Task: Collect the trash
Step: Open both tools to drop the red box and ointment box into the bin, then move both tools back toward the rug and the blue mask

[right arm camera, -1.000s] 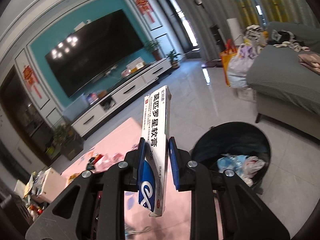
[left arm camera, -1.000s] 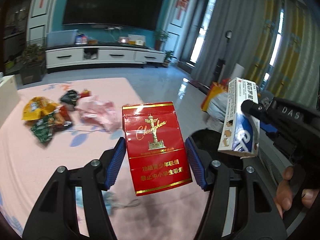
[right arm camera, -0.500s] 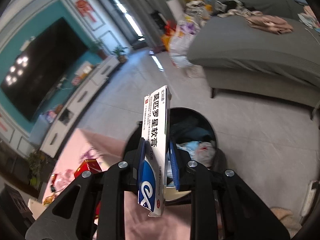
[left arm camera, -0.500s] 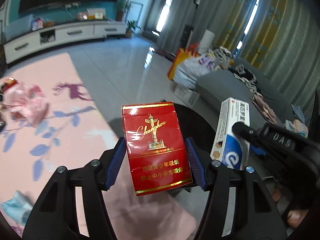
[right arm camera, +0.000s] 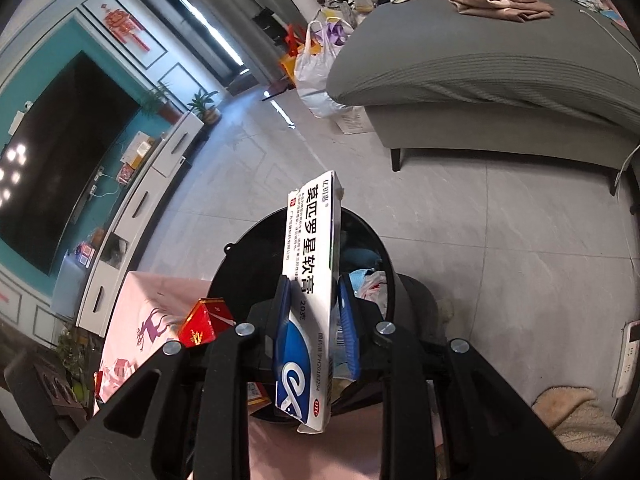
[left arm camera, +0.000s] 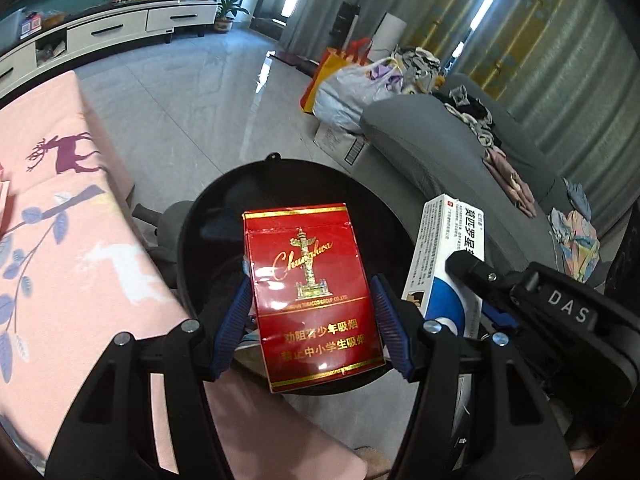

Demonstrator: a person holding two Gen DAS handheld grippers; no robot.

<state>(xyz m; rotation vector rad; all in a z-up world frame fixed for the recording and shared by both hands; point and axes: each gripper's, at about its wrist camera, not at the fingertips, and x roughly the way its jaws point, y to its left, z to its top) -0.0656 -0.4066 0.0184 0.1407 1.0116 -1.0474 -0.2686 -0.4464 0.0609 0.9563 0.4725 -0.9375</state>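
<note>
Left tool (left arm camera: 312, 320) clamps red cigarette pack (left arm camera: 310, 296), right tool (right arm camera: 316, 320) clamps white ointment box (right arm camera: 310, 280); both held above black trash bin (left arm camera: 200, 240) beside pink table's (left arm camera: 60, 240) edge.

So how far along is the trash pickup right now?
Done: some rubbish already lies in the black bin. In hand: left gripper holds the red cigarette pack, right gripper the white ointment box, both above the bin. Left: dropping both in.
</note>
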